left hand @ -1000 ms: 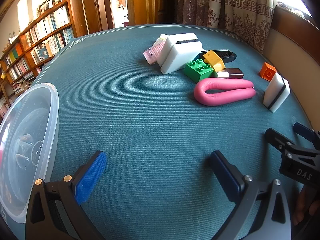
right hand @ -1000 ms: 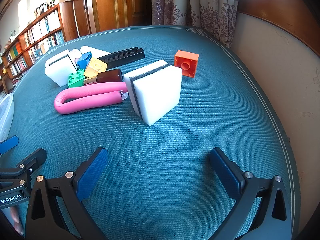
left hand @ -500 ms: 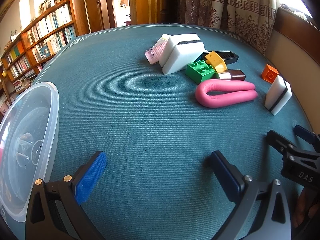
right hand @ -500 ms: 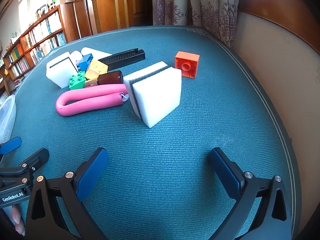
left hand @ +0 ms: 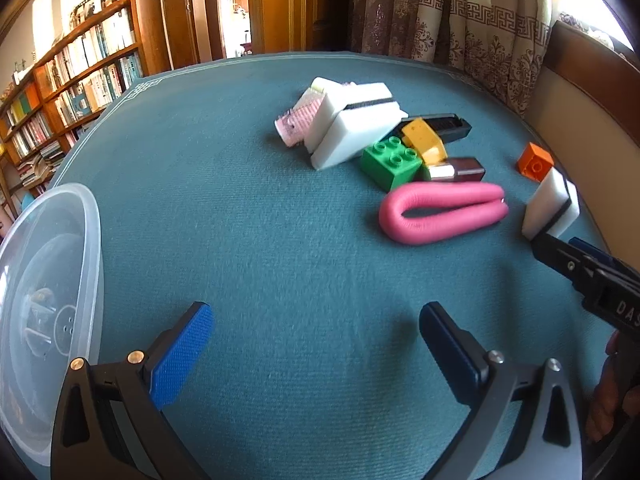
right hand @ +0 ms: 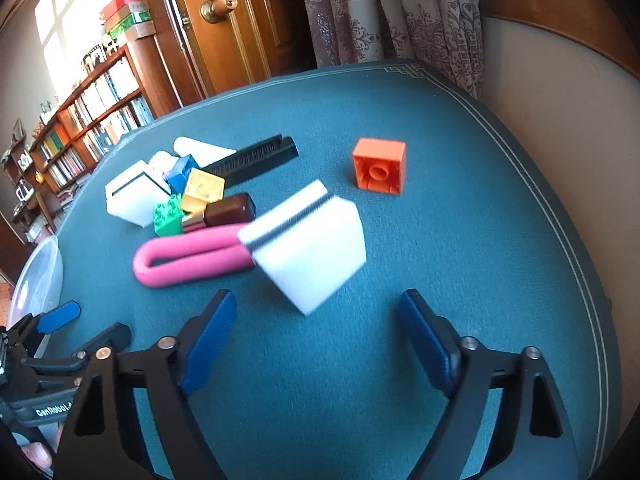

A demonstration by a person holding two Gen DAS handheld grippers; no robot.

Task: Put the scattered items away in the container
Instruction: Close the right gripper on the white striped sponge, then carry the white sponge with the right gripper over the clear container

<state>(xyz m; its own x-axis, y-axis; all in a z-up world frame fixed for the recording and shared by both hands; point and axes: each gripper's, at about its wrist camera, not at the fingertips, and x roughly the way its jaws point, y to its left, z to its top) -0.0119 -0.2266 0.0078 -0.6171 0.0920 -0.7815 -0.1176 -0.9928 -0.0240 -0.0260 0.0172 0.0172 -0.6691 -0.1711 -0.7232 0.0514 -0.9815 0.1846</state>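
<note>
Both the right tongs (right hand: 316, 336) and left tongs (left hand: 316, 344) were apart, so the tilted sponge (right hand: 308, 248) risked toppling if nudged.

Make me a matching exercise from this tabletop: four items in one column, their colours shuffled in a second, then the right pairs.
Items
1. bent foam tube
2. four-stud brick
3. lone hollow brick
4. container

Colours
A. orange
B. clear
C. pink
D. green

Pairs: 1-C, 2-D, 3-A, 4-B
</note>
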